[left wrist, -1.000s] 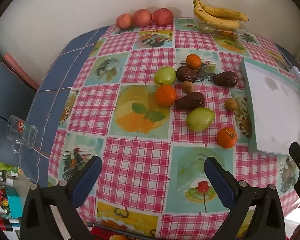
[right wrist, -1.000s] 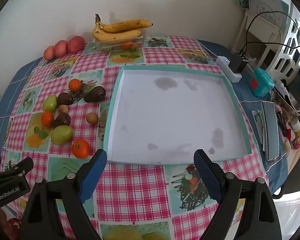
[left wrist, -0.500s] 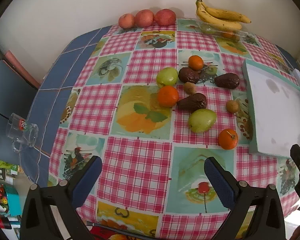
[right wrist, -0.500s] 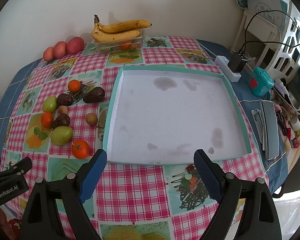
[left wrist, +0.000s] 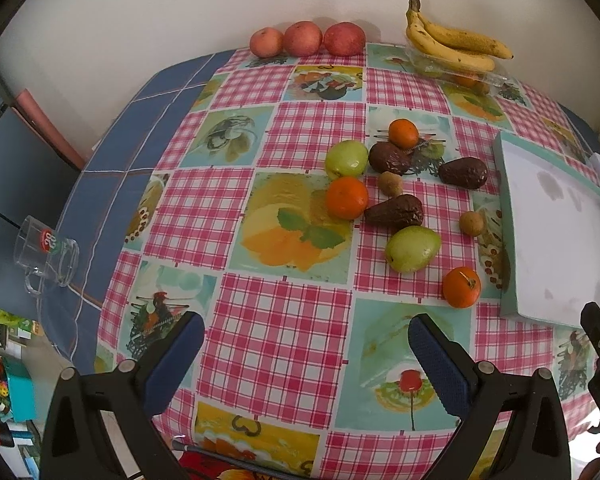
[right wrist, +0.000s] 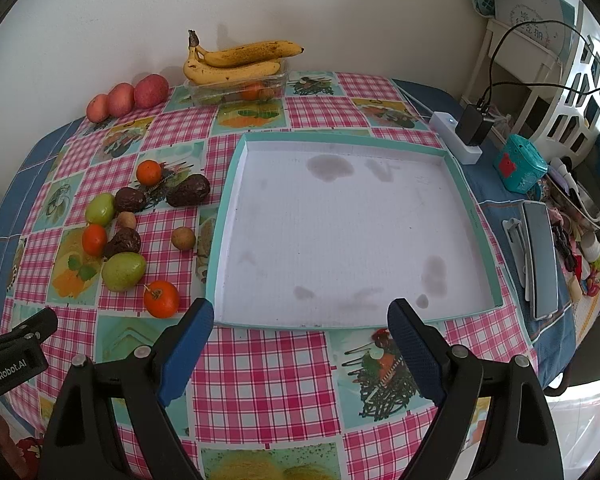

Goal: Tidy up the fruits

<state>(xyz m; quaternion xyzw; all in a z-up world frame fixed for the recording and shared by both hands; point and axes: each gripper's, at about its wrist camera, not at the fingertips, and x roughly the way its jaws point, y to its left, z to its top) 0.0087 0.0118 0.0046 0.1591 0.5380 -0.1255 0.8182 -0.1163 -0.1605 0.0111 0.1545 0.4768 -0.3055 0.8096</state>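
A: Left wrist view first. What does it show?

B: The left gripper point(left wrist: 304, 344) hovers over the counter point(left wrist: 276, 336), its blue ribbed fingers point(left wrist: 440, 364) spread wide with nothing between them. The counter wears a glossy oilcloth of pink gingham squares and printed fruit panels. Ahead lies the loose fruit: 3 smooth round oranges, the nearest orange point(left wrist: 461, 287) carrying a short stem, a glossy green pear point(left wrist: 412, 249) just beyond it, a rounder green fruit point(left wrist: 347, 159), 3 wrinkled dark brown avocados point(left wrist: 396, 212), and 2 small tan balls, possibly longans point(left wrist: 471, 223).

A: And farther back?

B: 3 red apples point(left wrist: 306, 39) stand in a row against the wall, and speckled bananas point(left wrist: 452, 42) lie across a clear plastic tub point(left wrist: 464, 74). A clear glass mug point(left wrist: 46, 250) sits at the far left, on the blue cloth. The tray's point(left wrist: 507, 216) teal edge shows at right.

A: Now the right wrist view.

B: The right gripper point(right wrist: 300, 342) has its blue fingers point(right wrist: 186, 346) wide apart too, empty, at the near rim of the tray point(right wrist: 332, 325). It is a shallow square box lid, teal outside, white inside with grey smudges, holding nothing. All the loose fruit lies on the oilcloth to its left, the stemmed orange point(right wrist: 162, 298) closest to its near corner. The bananas point(right wrist: 236, 62) and tub point(right wrist: 240, 90) sit beyond the tray. At right lie a white power strip point(right wrist: 456, 136) with a black plug, a teal tin point(right wrist: 520, 168) and a flat grey case point(right wrist: 540, 260).
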